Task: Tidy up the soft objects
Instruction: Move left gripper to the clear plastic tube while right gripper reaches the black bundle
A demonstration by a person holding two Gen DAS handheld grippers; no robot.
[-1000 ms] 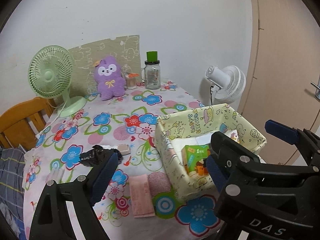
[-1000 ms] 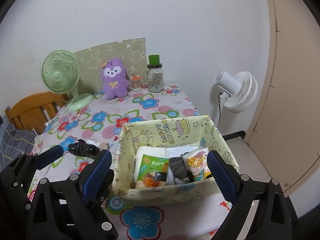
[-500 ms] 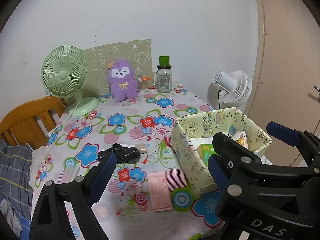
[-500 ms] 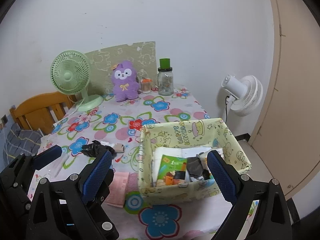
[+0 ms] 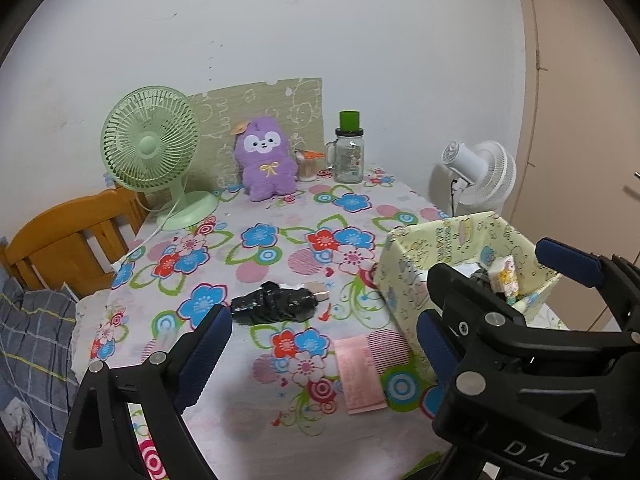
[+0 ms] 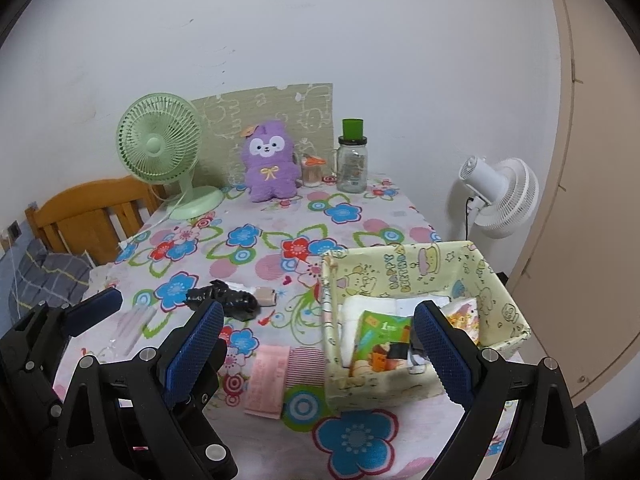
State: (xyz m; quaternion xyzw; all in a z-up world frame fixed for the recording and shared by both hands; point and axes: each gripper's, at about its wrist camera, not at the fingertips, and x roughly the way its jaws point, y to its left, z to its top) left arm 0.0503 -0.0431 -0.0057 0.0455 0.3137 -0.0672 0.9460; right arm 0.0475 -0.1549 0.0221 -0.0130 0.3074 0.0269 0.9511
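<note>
Hovering above the near edge of the table (image 5: 280, 216), both grippers hang with their jaws spread wide and nothing between them. The left gripper (image 5: 320, 344) sits over the near left part of the flowered cloth; the right gripper (image 6: 318, 344) is beside it, its right finger (image 6: 440, 354) in front of the basket (image 6: 496, 292).

The basket stands at the table's near right corner, close to the edge. Inside it lie a white folded cloth (image 6: 376, 306), a green packet (image 6: 380, 340) leaning on it, and another printed packet (image 6: 462, 316) towards the right wall; something dark sits between the packets, though the finger hides most of it and I cannot say what it is.

Left of the basket, on the open cloth, lies a black bundle (image 5: 276, 306), crumpled, with a small beige piece (image 5: 320, 290) touching its right end. Nearer the front edge a pink cloth (image 5: 360, 376) lies flat, just beside the basket's left wall, with a striped piece (image 5: 388, 350) overlapping its top right.

Along the far edge, against the wall, a green fan (image 5: 152, 152) stands at the left, a purple plush (image 5: 268, 164) upright next to it in front of a patterned board (image 5: 296, 96), then a small cup (image 5: 308, 166) and a glass jar (image 5: 350, 154) with a green lid. A white fan (image 5: 480, 178) stands off the table's right side, and a wooden chair (image 5: 72, 236) off its left.
</note>
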